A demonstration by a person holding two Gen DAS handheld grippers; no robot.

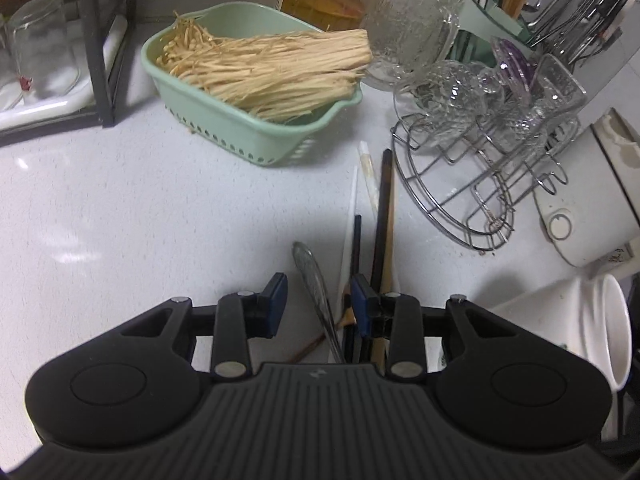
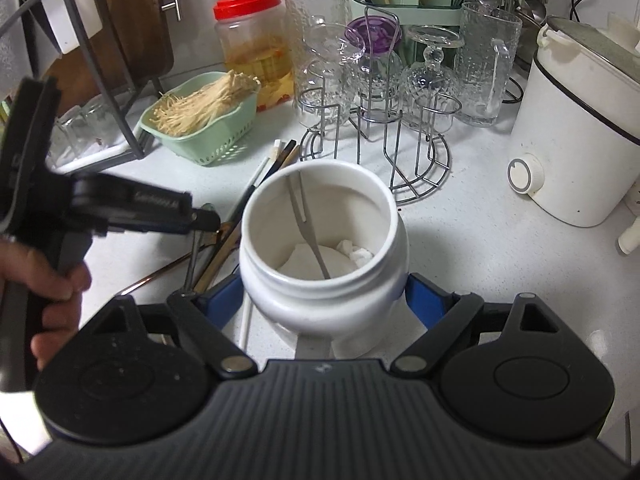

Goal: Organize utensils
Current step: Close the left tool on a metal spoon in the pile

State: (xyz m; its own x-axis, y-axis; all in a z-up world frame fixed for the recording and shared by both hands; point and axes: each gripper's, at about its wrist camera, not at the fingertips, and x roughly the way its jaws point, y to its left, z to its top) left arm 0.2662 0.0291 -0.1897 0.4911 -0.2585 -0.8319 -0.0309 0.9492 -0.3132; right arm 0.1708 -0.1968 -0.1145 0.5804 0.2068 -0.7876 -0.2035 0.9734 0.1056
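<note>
Left tongs [image 1: 320, 304] angle downward with jaws apart, while right tongs [image 2: 324, 300] stand spread wide.

Both views are evenly lit by soft, cool indoor light, with the white counter [image 1: 120, 208] bright and carrying a few faint glare patches at left. A broad soft shadow spreads on it just ahead of the left gripper [image 1: 320, 304]. Fisheye bending curves the edges and darkens the corners, the glassware [image 1: 412, 32] near the top of the left view smears, and the person's hand [image 2: 48, 288] is blurred.
</note>
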